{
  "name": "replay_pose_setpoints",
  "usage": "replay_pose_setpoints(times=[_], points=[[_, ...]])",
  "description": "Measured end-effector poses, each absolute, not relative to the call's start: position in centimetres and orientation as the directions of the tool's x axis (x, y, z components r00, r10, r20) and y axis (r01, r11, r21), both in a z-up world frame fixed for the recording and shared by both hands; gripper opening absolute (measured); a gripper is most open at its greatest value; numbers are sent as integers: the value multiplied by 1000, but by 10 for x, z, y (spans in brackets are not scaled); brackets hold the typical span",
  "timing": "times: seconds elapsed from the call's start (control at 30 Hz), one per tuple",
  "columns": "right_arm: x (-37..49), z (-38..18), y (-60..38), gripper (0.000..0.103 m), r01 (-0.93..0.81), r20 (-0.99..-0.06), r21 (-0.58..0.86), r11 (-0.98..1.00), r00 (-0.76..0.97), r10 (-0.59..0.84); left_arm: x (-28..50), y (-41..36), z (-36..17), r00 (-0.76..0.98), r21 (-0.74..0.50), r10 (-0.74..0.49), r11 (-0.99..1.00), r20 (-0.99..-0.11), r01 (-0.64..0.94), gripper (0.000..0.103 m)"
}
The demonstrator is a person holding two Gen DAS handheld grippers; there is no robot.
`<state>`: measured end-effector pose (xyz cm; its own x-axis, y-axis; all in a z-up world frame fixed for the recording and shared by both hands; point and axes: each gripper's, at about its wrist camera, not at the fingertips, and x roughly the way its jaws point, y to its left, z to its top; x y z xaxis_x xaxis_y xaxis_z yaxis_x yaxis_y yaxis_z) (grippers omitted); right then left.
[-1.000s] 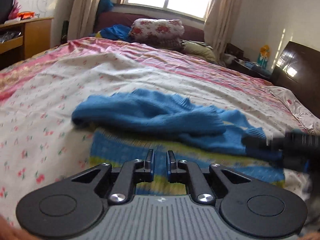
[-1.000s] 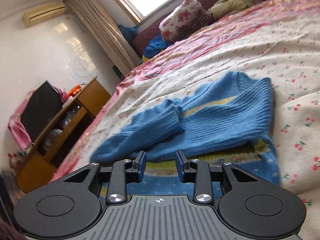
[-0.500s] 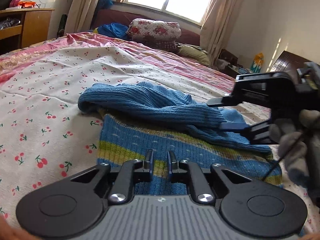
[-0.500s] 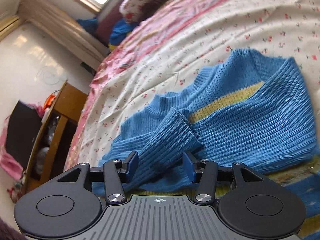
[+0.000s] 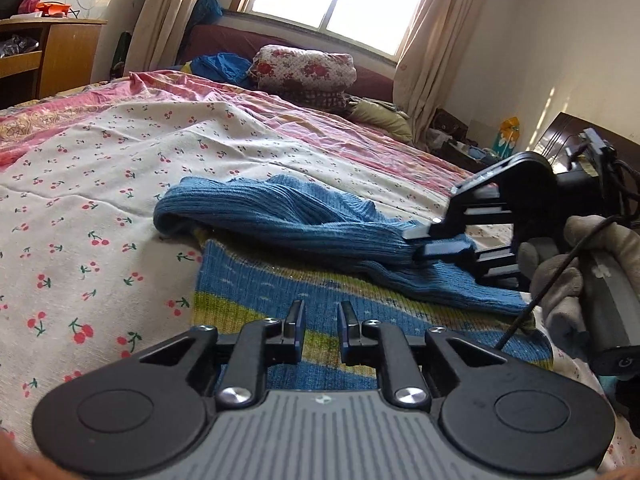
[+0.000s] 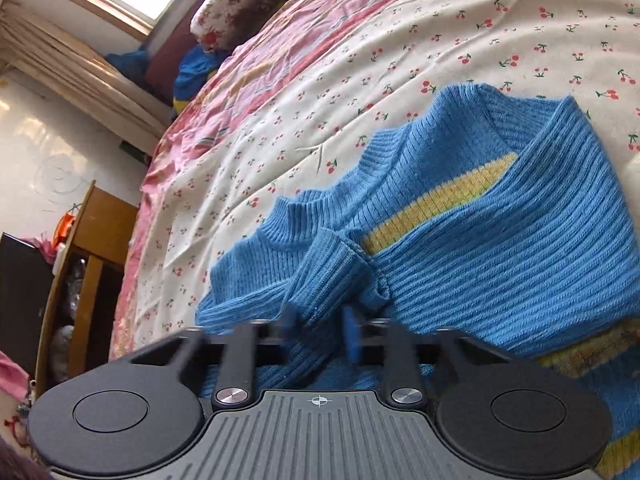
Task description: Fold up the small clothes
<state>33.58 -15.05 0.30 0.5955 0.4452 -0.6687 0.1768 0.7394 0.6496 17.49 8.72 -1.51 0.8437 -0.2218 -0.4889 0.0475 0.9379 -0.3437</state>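
Note:
A blue ribbed sweater (image 5: 280,220) with yellow-green stripes lies on the cherry-print bed sheet (image 5: 100,200). Both of its sleeves are folded across its front. My left gripper (image 5: 322,322) hovers just over the striped hem, its jaws opening slightly with nothing between them. My right gripper (image 5: 430,240), held by a gloved hand (image 5: 560,280), is at the sweater's right side. Its jaws are closing on the sleeve cuff (image 6: 328,264). In the right wrist view the right gripper (image 6: 320,328) shows blurred fingers on either side of that cuff, over the sweater (image 6: 500,260).
A floral folded quilt (image 5: 306,68) and blue clothes (image 5: 220,66) sit at the bed's far end under the window. A wooden cabinet (image 5: 60,52) stands at the left and a dark headboard (image 5: 568,128) at the right. Bare sheet surrounds the sweater.
My right gripper came in from the right to the sleeve cuff, rolled, and narrowed its jaws around it. The left gripper's jaws parted a little and it stayed over the hem.

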Motion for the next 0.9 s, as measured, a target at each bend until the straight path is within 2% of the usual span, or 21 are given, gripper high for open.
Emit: replay_pose_setpoints(times=[0.03,0.1,0.33,0.6,0.7,0.83,0.9], points=[[335,5,-152,6,165,-663,650,742,601,446,175,88,-15,844,-346,-220,937,-489,44,22],[332,12,-156,4,137,-648,647,750,618,445,176,90,-16,845,-355,-217,934,-489,34,22],[323,37,-174,3,69,-582,659,749,678,449,179,92,-18,845,-363,-211,932,-491,21,23],[307,79,-209,3,-8,-469,621,784,798,380,181,89,-20,842,-358,-211,934,-496,23,27],[288,68,-217,3,-16,-492,556,831,800,345,183,88,-20,839,-353,-213,935,-501,26,28],[279,21,-227,5,62,-626,508,859,712,318,184,86,-22,834,-343,-213,939,-509,30,28],[279,5,-235,10,106,-656,529,842,681,327,185,85,-23,833,-335,-210,942,-511,32,28]])
